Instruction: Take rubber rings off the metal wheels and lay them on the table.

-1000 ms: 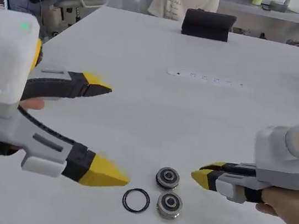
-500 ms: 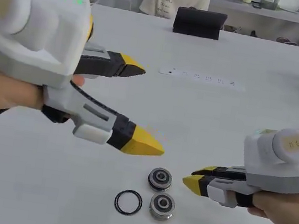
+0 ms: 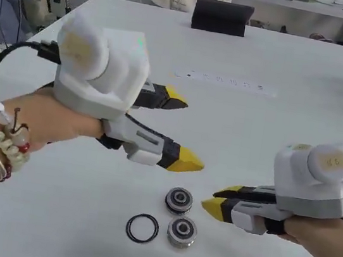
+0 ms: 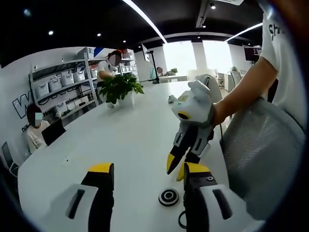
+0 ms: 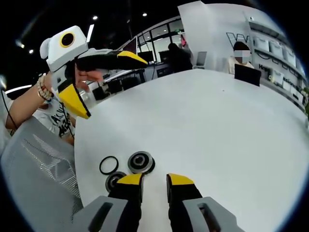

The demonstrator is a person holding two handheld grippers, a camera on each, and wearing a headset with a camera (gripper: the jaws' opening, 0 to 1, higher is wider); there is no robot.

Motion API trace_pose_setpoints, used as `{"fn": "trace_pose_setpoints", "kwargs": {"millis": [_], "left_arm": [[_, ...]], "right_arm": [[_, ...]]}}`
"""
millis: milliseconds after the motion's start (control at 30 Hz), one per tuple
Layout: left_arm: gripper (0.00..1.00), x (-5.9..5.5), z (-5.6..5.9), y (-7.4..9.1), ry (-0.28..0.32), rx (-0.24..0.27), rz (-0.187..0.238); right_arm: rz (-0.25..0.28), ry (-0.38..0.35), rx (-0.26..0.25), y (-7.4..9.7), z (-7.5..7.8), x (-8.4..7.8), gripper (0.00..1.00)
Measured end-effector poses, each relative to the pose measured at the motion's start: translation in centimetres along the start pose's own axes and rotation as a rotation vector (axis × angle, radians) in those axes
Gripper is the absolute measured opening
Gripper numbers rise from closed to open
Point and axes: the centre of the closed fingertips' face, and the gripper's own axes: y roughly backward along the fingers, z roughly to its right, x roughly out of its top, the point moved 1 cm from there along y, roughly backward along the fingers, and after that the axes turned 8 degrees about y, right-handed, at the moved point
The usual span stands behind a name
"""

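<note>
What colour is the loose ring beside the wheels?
Black; the loose ring shows best in the head view.

Head view: from above, facing forward and down onto the white surface [image 3: 254, 134], close over the left tongs [image 3: 193, 135] and right tongs [image 3: 211, 199]. Left gripper view: low over the surface, facing along its own jaws at the right tongs, near. Right gripper view: low too, facing the opposite way — at the left tongs. Shared across all three — a metal wheel [image 3: 179, 200] between the tongs.
</note>
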Motion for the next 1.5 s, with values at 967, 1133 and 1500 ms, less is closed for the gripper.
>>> {"fn": "trace_pose_setpoints", "kwargs": {"millis": [967,1133,1500], "left_arm": [[0.21,-8.9,1.3,-3.3,0.013,0.01,-0.196],[0.19,-9.2,1.7,-3.4,0.007,-0.011,-0.208],[0.07,-9.3,2.4,-3.7,0.036,-0.041,-0.197]], "right_arm": [[-0.049,0.141,0.024,-1.5,-1.0,-0.9,0.29],[-0.044,0.136,0.042,-1.6,-1.3,-0.8,0.31],[-0.014,0.107,0.059,-1.8,-1.7,-0.3,0.32]]}}
